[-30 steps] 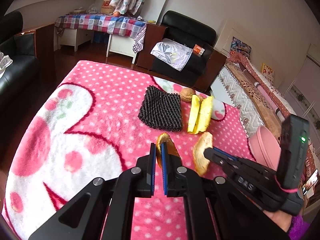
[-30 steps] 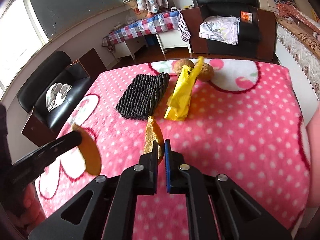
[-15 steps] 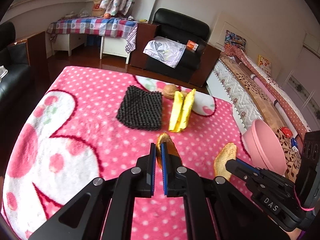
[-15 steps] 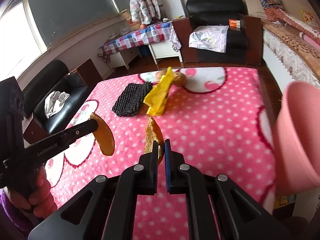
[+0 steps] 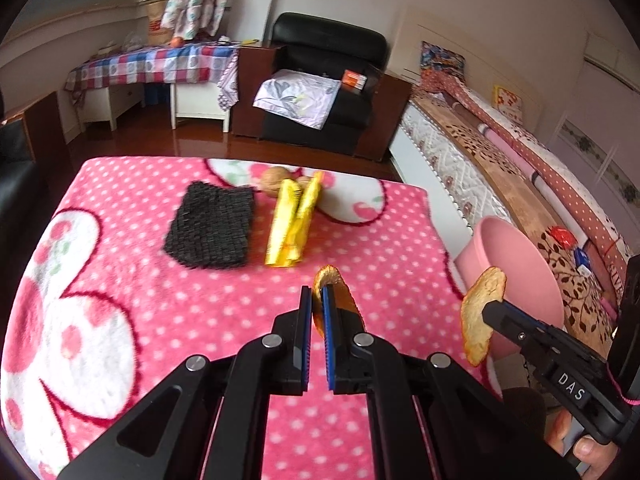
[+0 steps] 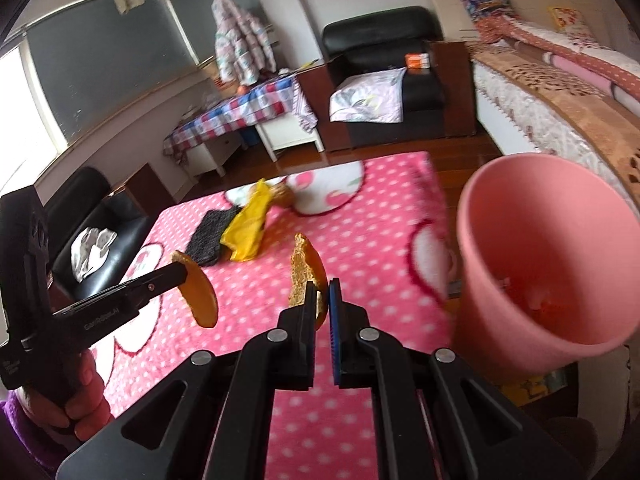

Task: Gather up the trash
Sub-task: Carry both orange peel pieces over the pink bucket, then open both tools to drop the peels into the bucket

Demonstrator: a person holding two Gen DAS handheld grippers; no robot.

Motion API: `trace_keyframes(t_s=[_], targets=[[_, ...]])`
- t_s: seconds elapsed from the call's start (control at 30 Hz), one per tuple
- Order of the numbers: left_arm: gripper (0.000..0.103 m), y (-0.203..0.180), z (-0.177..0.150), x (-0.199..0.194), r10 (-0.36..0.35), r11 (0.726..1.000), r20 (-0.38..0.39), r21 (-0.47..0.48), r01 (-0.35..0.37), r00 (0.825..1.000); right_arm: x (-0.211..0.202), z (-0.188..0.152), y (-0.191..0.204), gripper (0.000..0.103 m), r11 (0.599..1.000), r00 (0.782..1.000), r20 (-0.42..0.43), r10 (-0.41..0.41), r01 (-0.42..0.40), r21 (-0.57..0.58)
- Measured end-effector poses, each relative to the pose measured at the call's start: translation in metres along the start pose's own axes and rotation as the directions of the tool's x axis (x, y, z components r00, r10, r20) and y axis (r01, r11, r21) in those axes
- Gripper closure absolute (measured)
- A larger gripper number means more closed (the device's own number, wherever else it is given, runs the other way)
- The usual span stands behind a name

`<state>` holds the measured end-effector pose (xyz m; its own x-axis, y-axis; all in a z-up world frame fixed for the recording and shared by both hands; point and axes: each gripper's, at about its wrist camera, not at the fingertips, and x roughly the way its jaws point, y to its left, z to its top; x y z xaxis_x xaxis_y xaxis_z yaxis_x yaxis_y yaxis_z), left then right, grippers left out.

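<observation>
My left gripper (image 5: 317, 300) is shut on a piece of orange peel (image 5: 336, 292) and holds it above the pink dotted table (image 5: 160, 292). My right gripper (image 6: 322, 292) is shut on a second peel (image 6: 304, 268), held up near the table's right edge beside a pink bin (image 6: 540, 268). The right gripper and its peel (image 5: 482, 316) show at right in the left wrist view, in front of the bin (image 5: 516, 264). The left gripper's peel (image 6: 198, 296) shows in the right wrist view. A yellow wrapper (image 5: 290, 224), a walnut (image 5: 274, 178) and a black knitted mat (image 5: 214, 230) lie on the table.
A bed (image 5: 520, 168) runs along the right, past the bin. A black armchair (image 5: 320, 92) and a checked side table (image 5: 152, 68) stand beyond the table. Another black armchair (image 6: 92, 236) with a white cloth stands left of the table.
Both grippers have lifted and moved to the right with their peels, away from the mat and wrapper. The pink bin has come into view close on the right.
</observation>
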<state>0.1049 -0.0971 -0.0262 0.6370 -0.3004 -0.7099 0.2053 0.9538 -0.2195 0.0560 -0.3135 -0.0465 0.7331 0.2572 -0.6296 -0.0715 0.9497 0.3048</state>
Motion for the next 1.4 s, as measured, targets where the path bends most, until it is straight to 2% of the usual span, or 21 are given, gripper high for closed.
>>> trace_keyframes(t_s=[0.4, 0.67, 0.9, 1.4], targets=[[0.098, -0.075, 0.01, 0.017, -0.08, 0.987, -0.009, 0.139, 0.08, 0.997, -0.033, 0.0, -0.058, 0.097, 0.99, 0.993, 0.067, -0.101, 0.094, 0.109], [0.098, -0.12, 0.015, 0.024, -0.166, 0.967, -0.012, 0.196, 0.165, 0.986, -0.048, 0.001, -0.094, 0.097, 0.976, 0.982, 0.099, -0.161, 0.143, 0.165], [0.098, -0.149, 0.014, 0.035, -0.207, 0.951, -0.047, 0.223, 0.212, 0.977, -0.055, -0.003, -0.121, 0.097, 0.961, 0.974, 0.106, -0.2, 0.174, 0.217], [0.098, -0.2, 0.018, 0.054, -0.266, 0.92, -0.075, 0.278, 0.276, 0.961, -0.059, -0.008, -0.15, 0.097, 0.94, 0.962, 0.11, -0.251, 0.215, 0.265]])
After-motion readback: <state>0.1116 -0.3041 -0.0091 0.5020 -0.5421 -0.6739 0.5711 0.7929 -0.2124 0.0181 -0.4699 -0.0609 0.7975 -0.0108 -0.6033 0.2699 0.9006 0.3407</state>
